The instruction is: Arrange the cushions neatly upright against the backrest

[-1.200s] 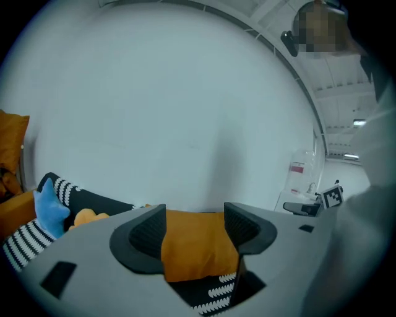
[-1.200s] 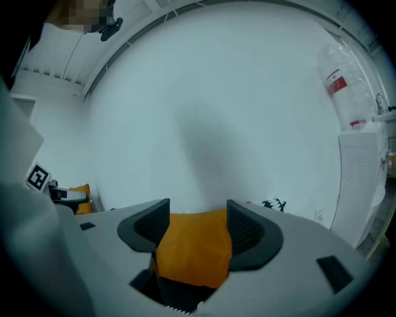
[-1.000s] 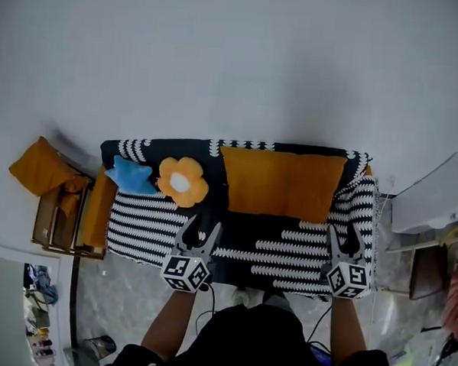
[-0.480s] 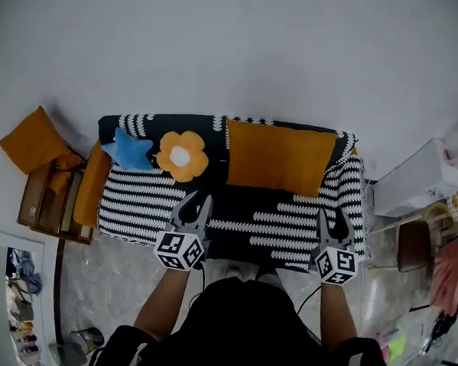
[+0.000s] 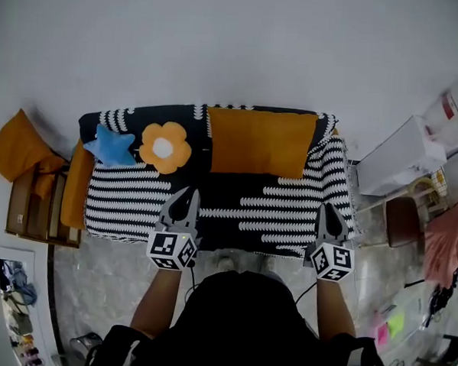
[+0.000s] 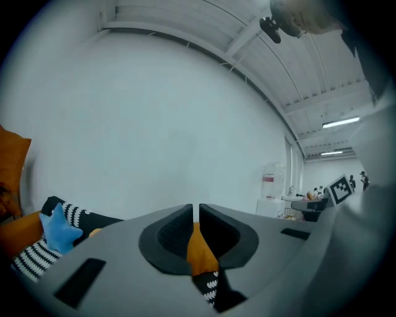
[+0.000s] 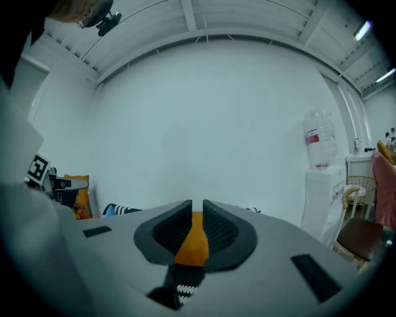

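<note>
On the striped black-and-white sofa (image 5: 144, 204) a wide orange cushion (image 5: 260, 142) stands upright against the backrest. Left of it lean an orange flower cushion (image 5: 163, 147) and a blue star cushion (image 5: 110, 145). My left gripper (image 5: 189, 193) hovers at the seat's front edge, jaws together, nothing in them. My right gripper (image 5: 325, 208) is near the front right corner; its jaws have just been closing and hold nothing. The left gripper view shows its jaws (image 6: 196, 207) with the star cushion (image 6: 60, 228) off to the left. In the right gripper view a narrow slit remains between the jaws (image 7: 197, 202).
A loose orange cushion (image 5: 12, 148) lies on a wooden side table left of the sofa. A white water dispenser (image 5: 399, 157), a brown chair (image 5: 401, 222) and pink cloth (image 5: 444, 243) crowd the right side. A white wall rises behind the sofa.
Both grippers have drawn back from the seat toward the person and their jaws have closed. The cushions have stayed where they were.
</note>
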